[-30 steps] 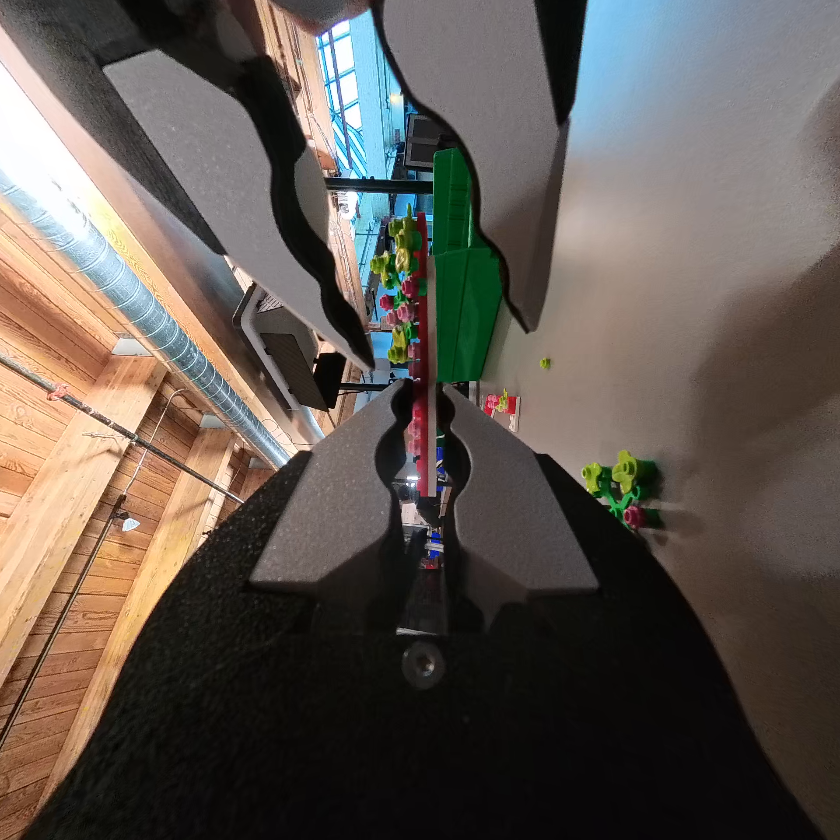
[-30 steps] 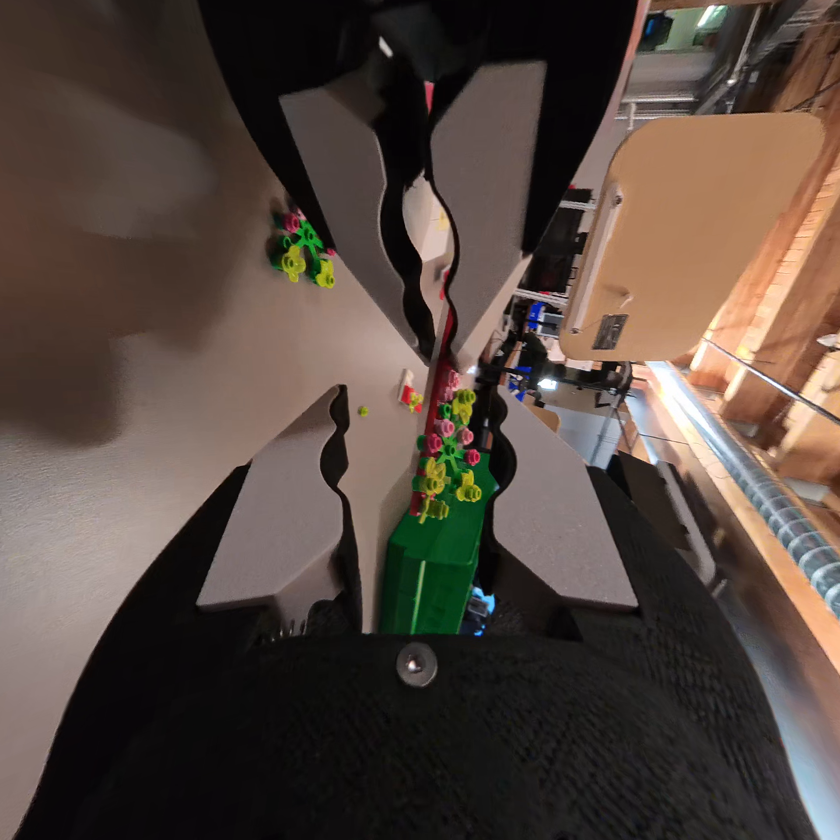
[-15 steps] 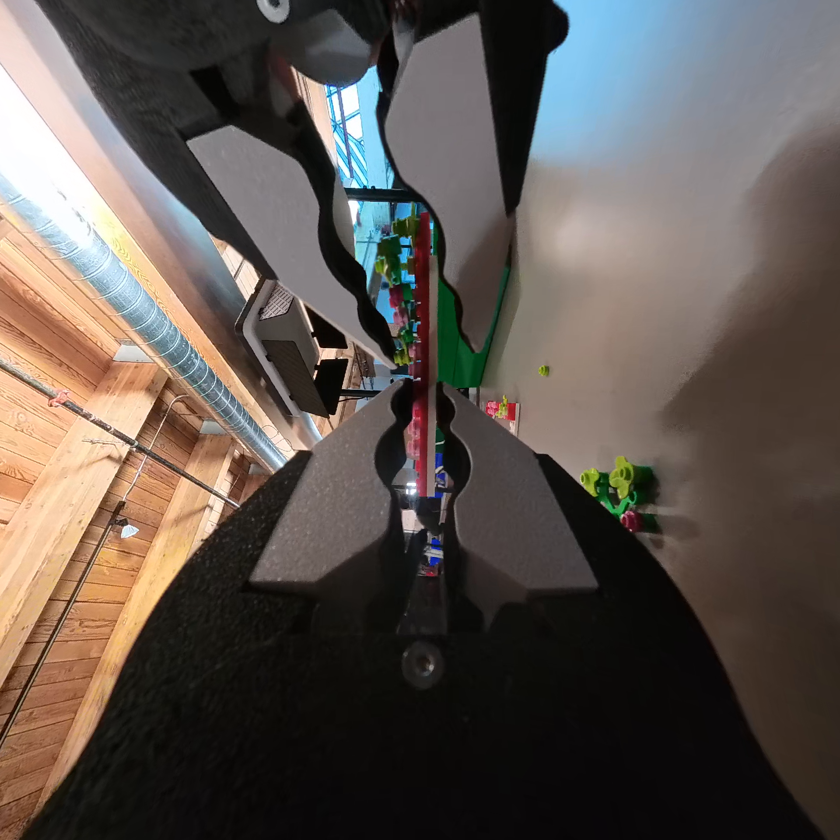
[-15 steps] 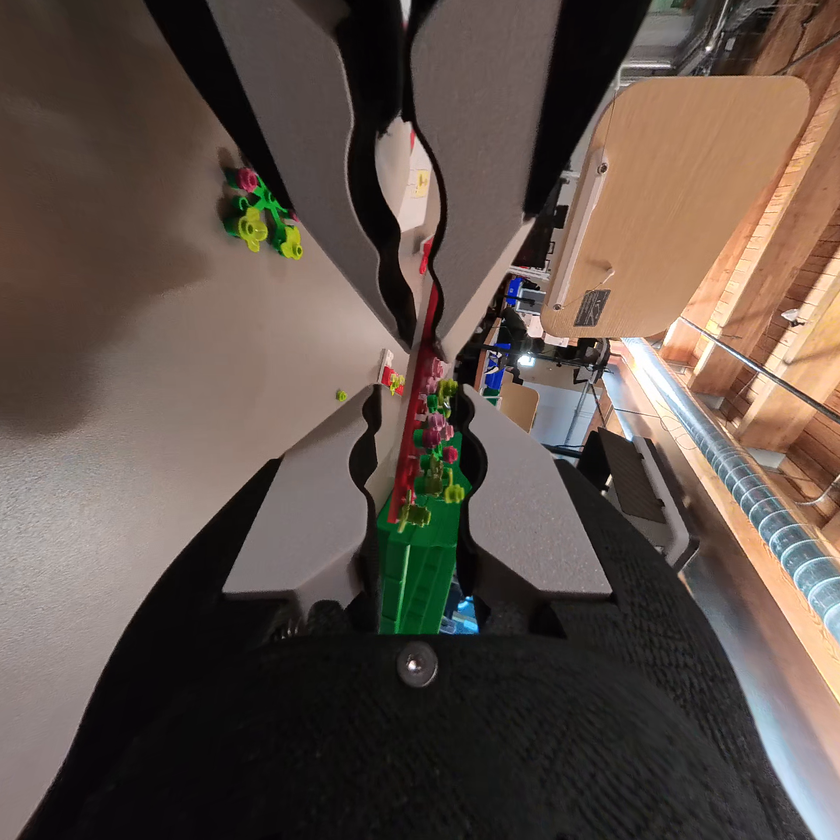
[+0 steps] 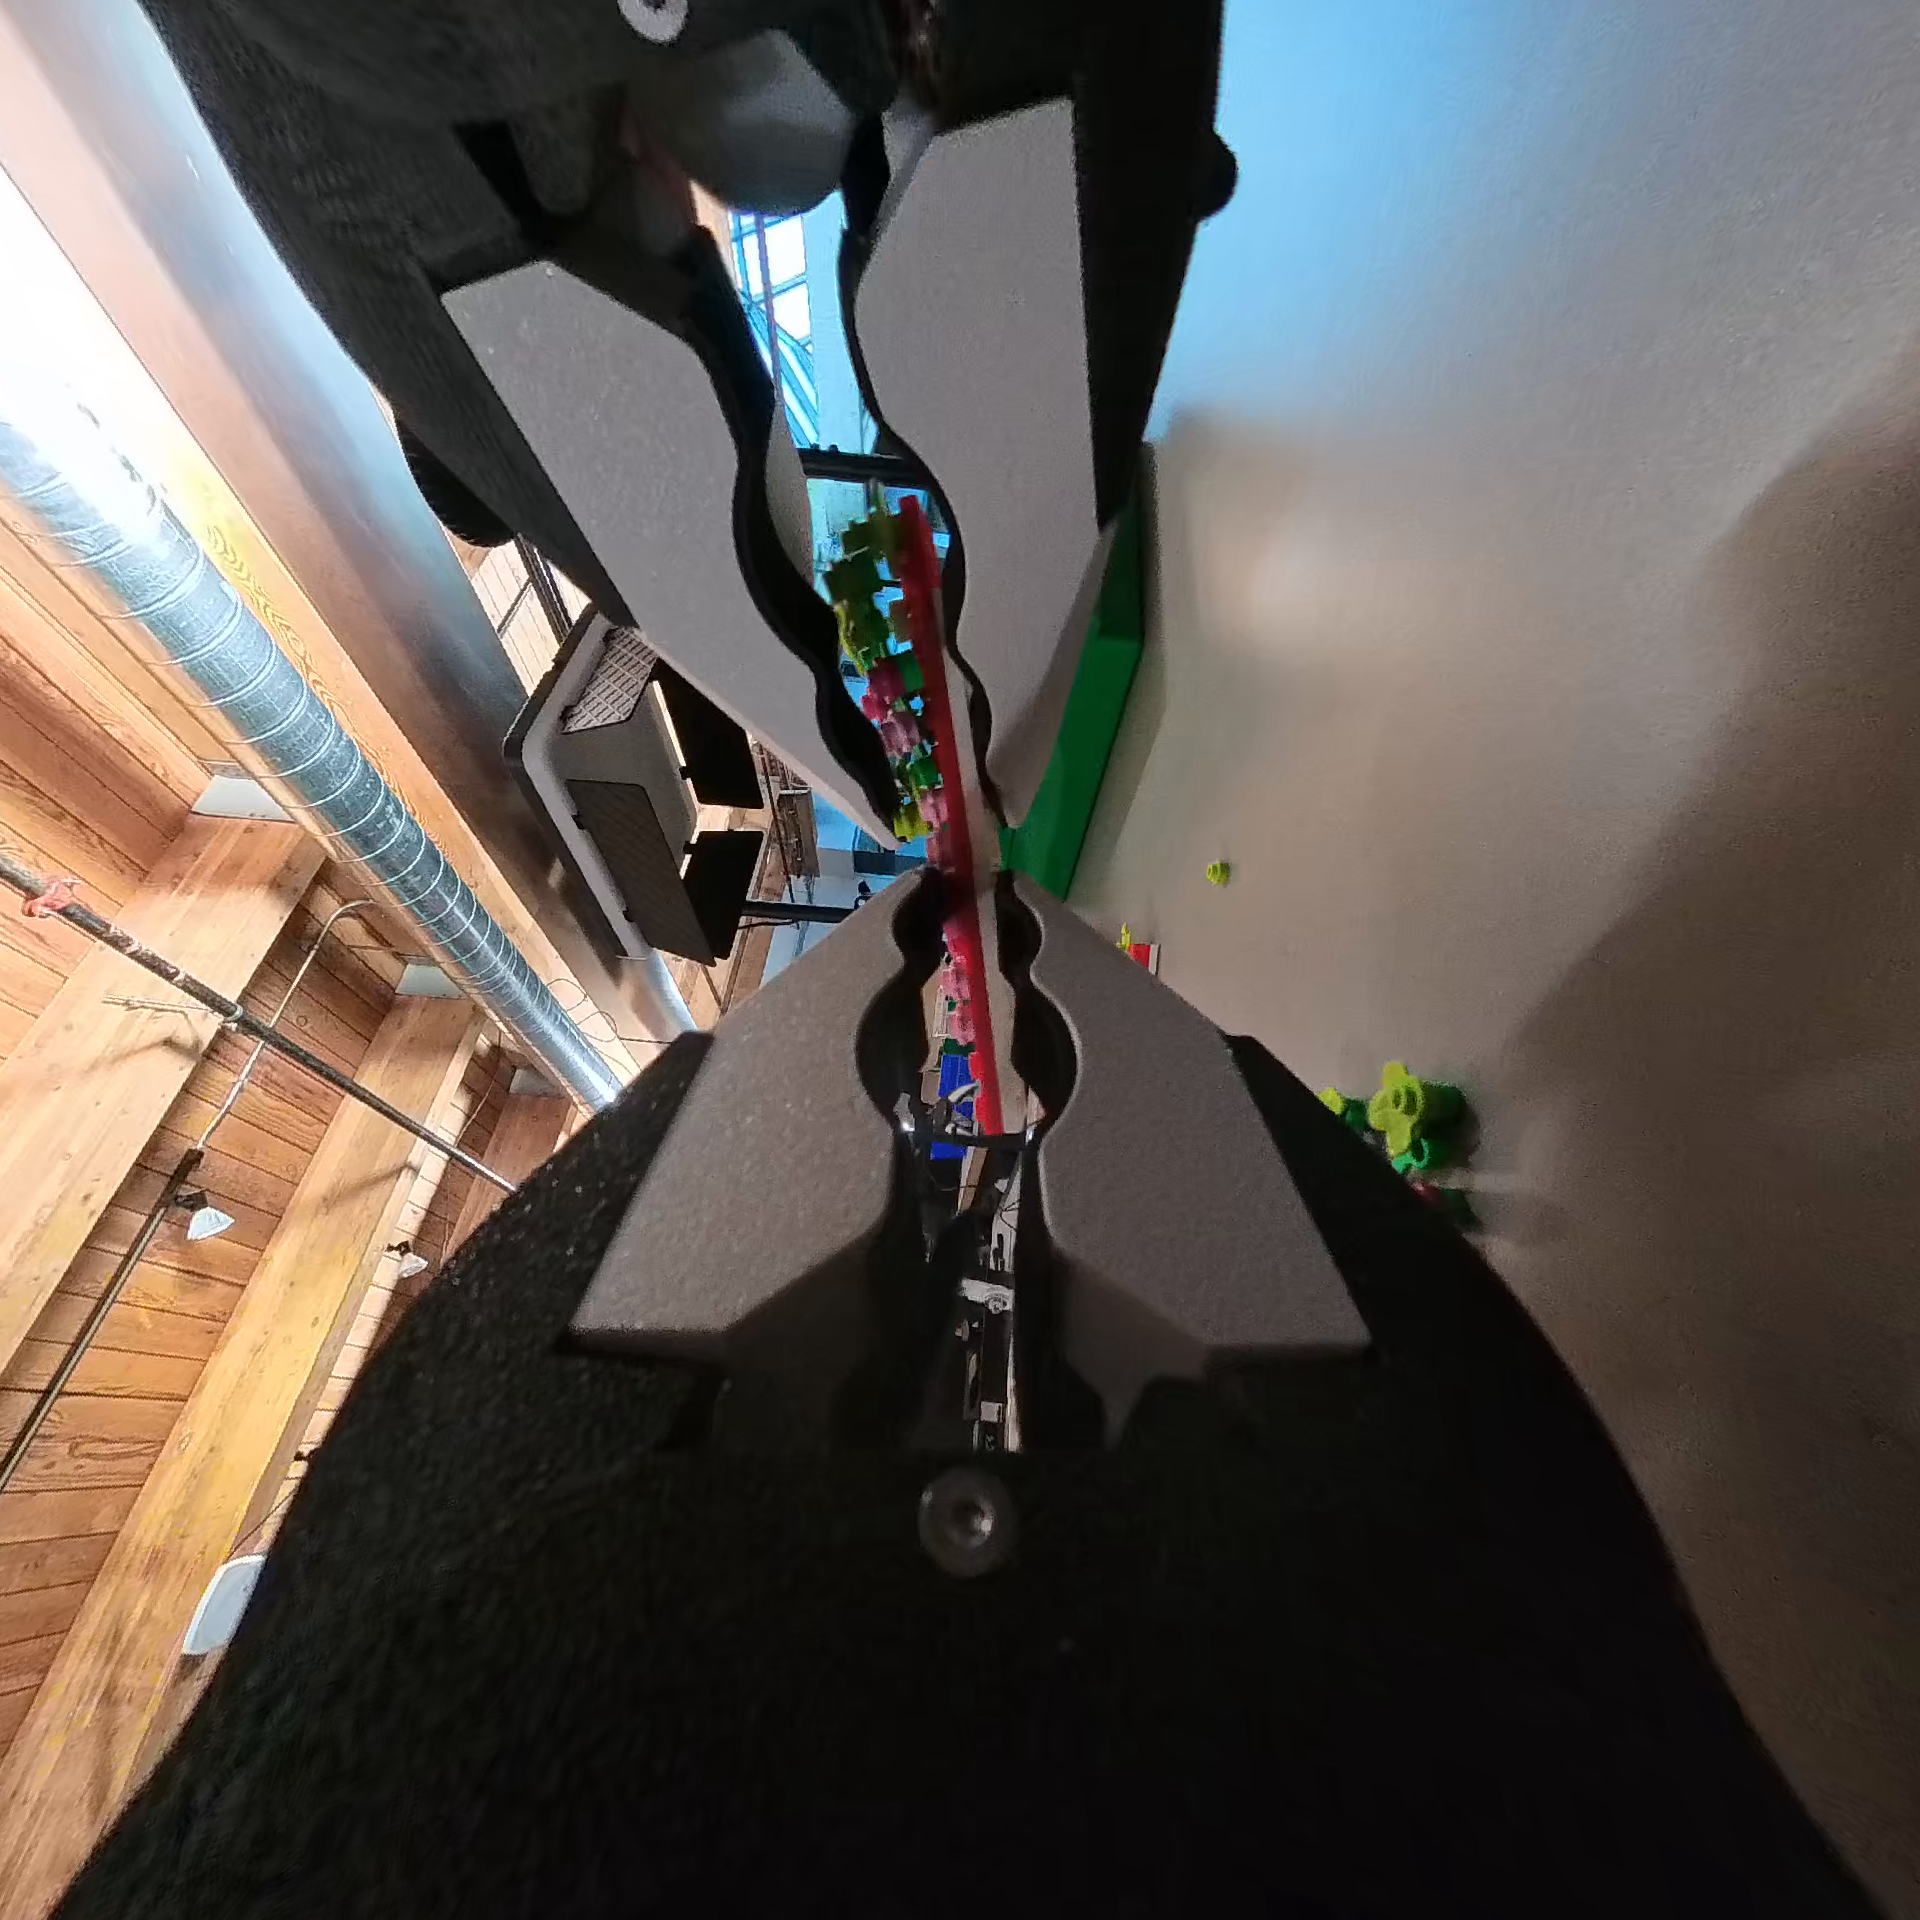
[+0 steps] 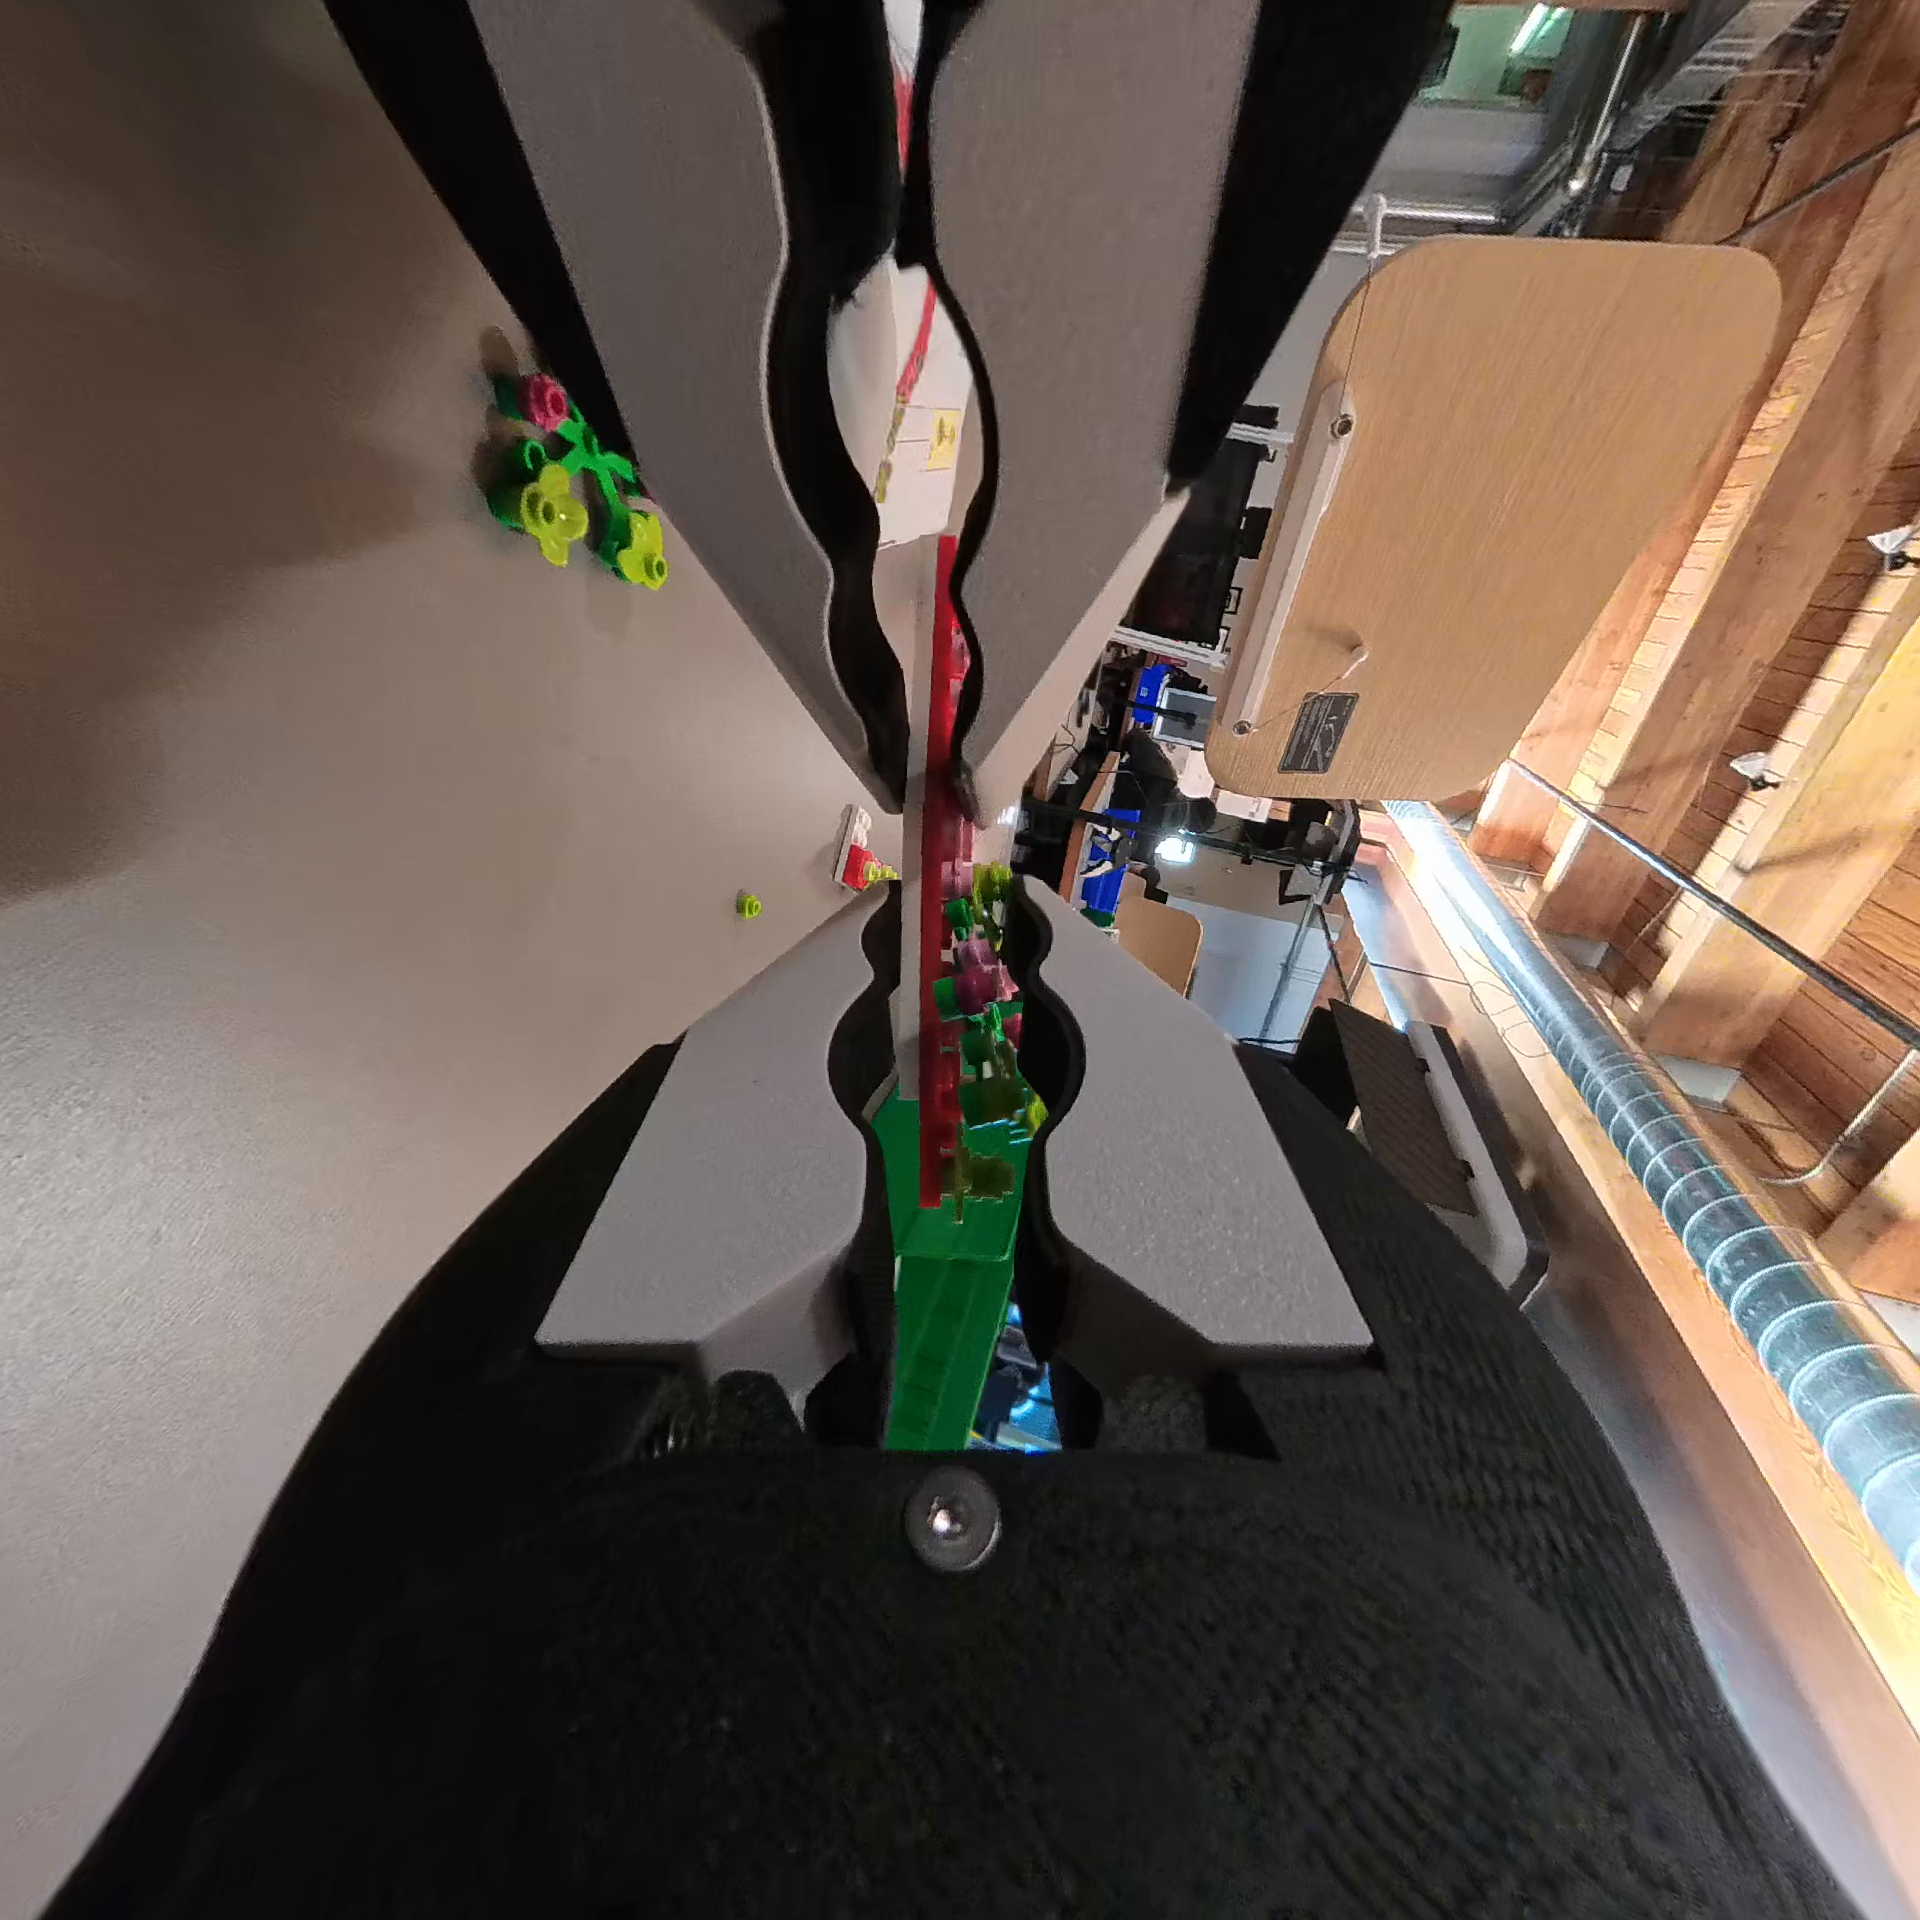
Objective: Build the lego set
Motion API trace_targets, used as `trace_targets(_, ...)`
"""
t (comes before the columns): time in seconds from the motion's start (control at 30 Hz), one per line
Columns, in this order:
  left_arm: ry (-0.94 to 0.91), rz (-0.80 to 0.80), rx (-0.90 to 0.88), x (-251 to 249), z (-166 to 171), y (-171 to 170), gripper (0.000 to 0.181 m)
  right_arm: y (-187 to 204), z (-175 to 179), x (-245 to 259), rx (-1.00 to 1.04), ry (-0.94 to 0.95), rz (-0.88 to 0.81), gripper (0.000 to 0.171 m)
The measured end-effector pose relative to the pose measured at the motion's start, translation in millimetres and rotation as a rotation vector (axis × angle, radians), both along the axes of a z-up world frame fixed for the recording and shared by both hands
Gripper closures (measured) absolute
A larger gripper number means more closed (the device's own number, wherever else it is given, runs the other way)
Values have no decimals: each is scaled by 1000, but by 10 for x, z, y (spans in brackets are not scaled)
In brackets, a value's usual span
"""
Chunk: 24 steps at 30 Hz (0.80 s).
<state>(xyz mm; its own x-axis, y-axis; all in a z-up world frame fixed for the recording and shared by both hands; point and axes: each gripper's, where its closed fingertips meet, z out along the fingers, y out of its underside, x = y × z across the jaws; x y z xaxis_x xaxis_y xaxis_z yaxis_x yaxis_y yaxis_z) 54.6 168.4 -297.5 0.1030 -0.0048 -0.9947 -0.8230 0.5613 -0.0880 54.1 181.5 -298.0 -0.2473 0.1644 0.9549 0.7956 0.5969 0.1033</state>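
Note:
A lego assembly is held edge-on between my two grippers: a red plate [image 5: 961,831] on a white strip, with pink and lime flowers [image 5: 883,665] on one side and a green base [image 5: 1091,727] at the far end. My left gripper [image 5: 961,883] is shut on the red and white plate's near end. My right gripper [image 6: 951,894] faces it and is shut around the green base [image 6: 940,1330] and the flowered red plate [image 6: 940,935]. The left gripper also shows at the top of the right wrist view [image 6: 935,790], and the right gripper at the top of the left wrist view [image 5: 940,826].
On the grey table [image 5: 1558,623] lie a loose green flower cluster [image 5: 1403,1127], a small lime stud [image 5: 1218,871] and a small red and white piece [image 5: 1138,951]. These also show in the right wrist view as the cluster [image 6: 566,488], the stud [image 6: 748,904] and the piece [image 6: 857,852].
The right gripper's jaws have narrowed from wide open onto the green base and flowers, and the two grippers have come closer together. The left gripper has kept its hold on the plate.

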Motion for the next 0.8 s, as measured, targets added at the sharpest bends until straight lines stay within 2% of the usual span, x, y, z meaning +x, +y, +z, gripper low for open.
trace_targets(0.5, 35, 1, -27, 22, -68, 10, 176, 7, -109, 21, -74, -41, -1, 150)
trace_targets(0.8, 8, -3, -42, 19, -50, 12, 176, 10, -76, 21, -41, -24, 11, 151)
